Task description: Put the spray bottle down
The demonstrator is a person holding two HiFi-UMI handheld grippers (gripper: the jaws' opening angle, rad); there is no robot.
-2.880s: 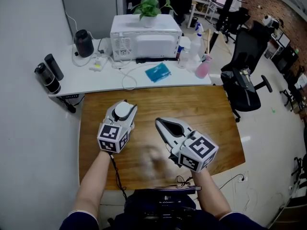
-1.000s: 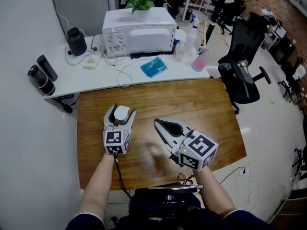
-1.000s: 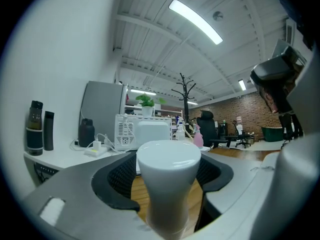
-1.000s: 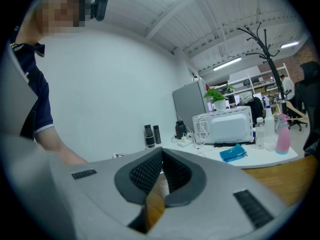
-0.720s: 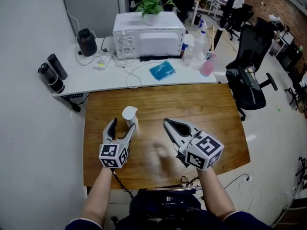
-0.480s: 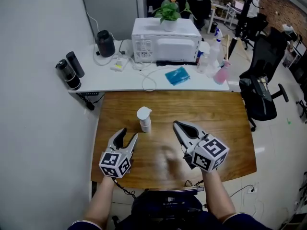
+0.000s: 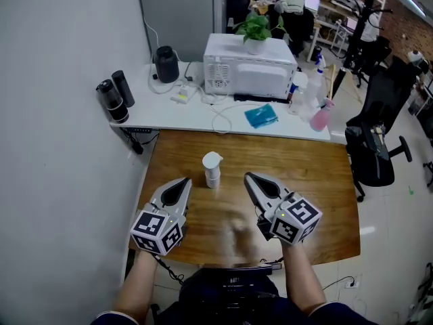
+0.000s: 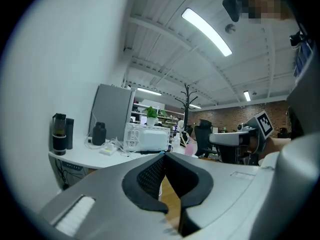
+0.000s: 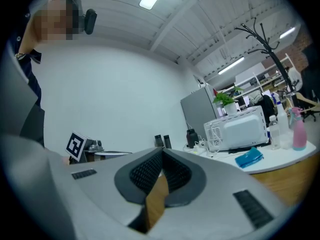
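Standing upright on the wooden table [image 7: 304,175], the white spray bottle [image 7: 212,170] is free of both tools, between their tips and a little beyond them. The left gripper [image 7: 181,183] is near the bottle on its left side and not touching it. Its jaws have just been closing, and the left gripper view shows the dark pads pressed together with nothing between them. The right gripper [image 7: 249,178] is near the bottle on the other side, also apart from it. Its jaws meet tip to tip in the right gripper view and hold nothing. Beyond the wooden table, touching its far edge, is a white desk [image 7: 169,114]. This carries a white microwave [image 7: 254,73] with a potted plant [image 7: 256,27] on top and a blue cloth [image 7: 262,116] in front. A pink bottle [image 7: 320,117] stands at the desk's right end, with two dark flasks [image 7: 116,97] at its left end. A black office chair [image 7: 379,147] stands on the floor to the right.
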